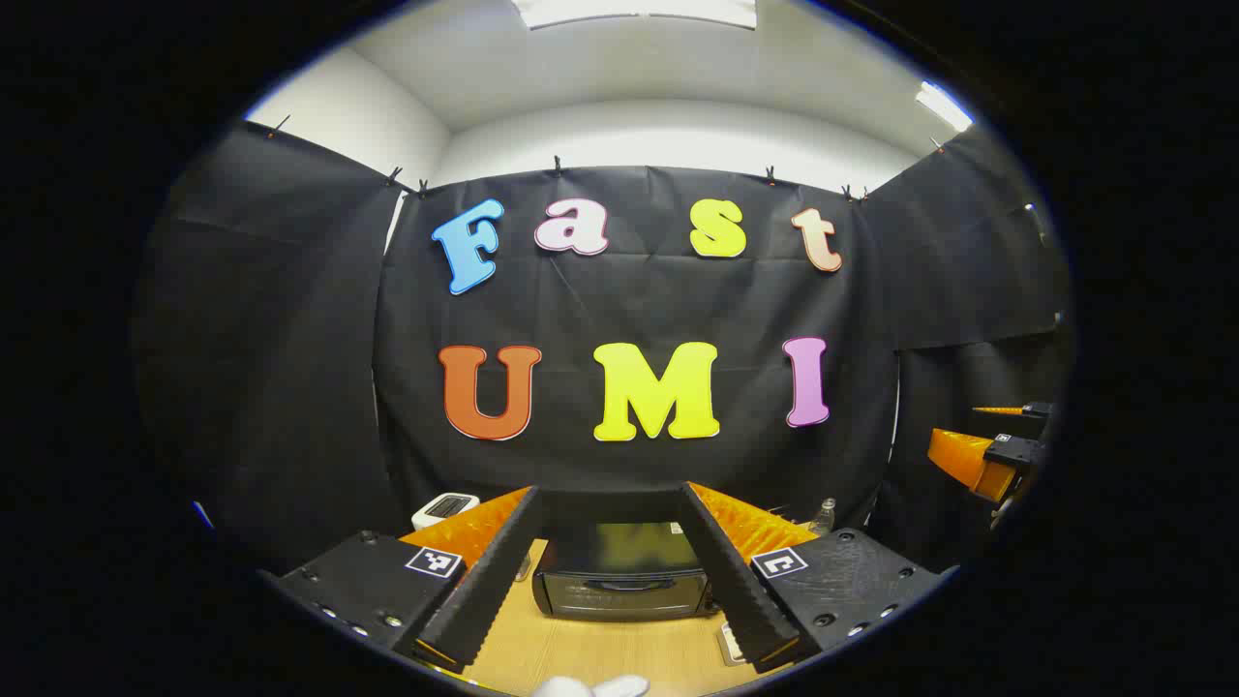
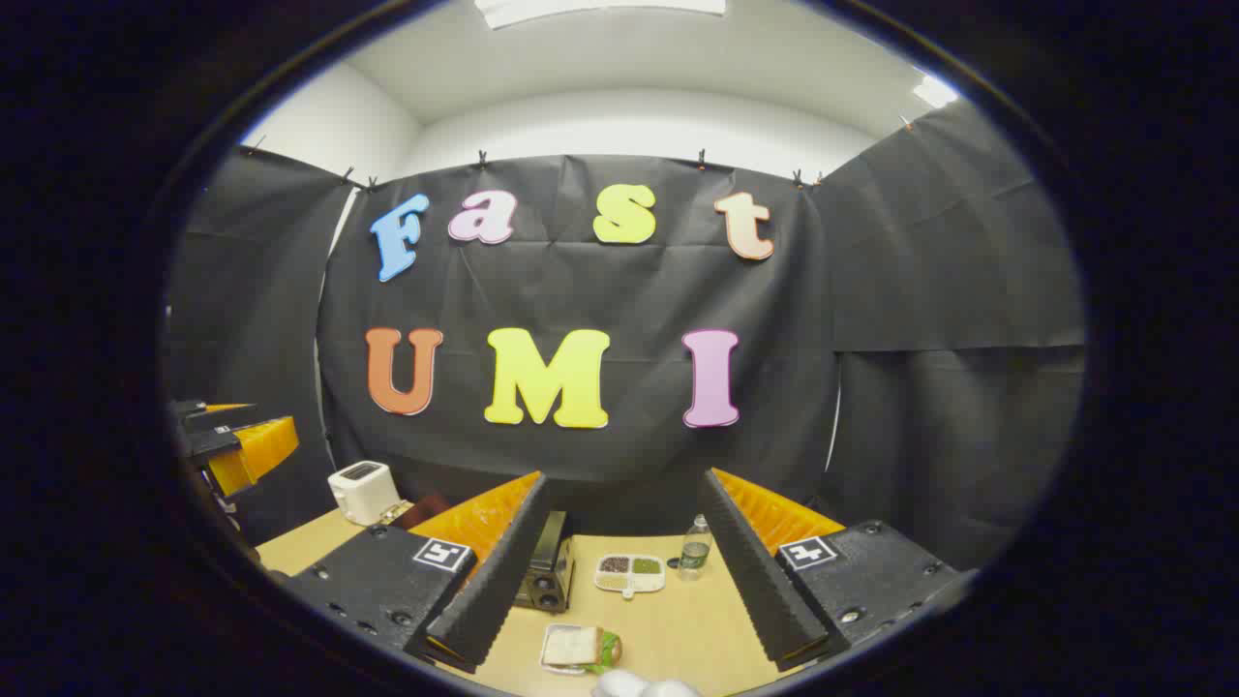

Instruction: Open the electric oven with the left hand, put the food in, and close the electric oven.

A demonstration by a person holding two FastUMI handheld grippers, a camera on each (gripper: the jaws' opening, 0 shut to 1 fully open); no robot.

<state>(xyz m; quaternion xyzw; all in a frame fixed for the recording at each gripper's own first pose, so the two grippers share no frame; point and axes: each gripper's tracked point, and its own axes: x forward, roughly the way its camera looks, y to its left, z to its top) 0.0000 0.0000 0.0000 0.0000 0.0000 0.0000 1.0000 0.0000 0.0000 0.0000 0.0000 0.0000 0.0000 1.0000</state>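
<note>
Both grippers hang released above the wooden surface (image 2: 668,629). Between the right gripper (image 2: 619,571) fingers, the food (image 2: 579,647) lies near the front edge; beyond it, a divided dish (image 2: 629,573) holds dark and green fillings. The left gripper (image 1: 608,571) frames the closed oven (image 1: 619,581), bare wood before it.

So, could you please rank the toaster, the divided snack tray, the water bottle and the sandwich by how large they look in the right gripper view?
1. Toaster, largest.
2. Sandwich and divided snack tray: they look alike, and the sandwich lies nearer the camera, so I won't rank them.
3. Water bottle, smallest.
</note>
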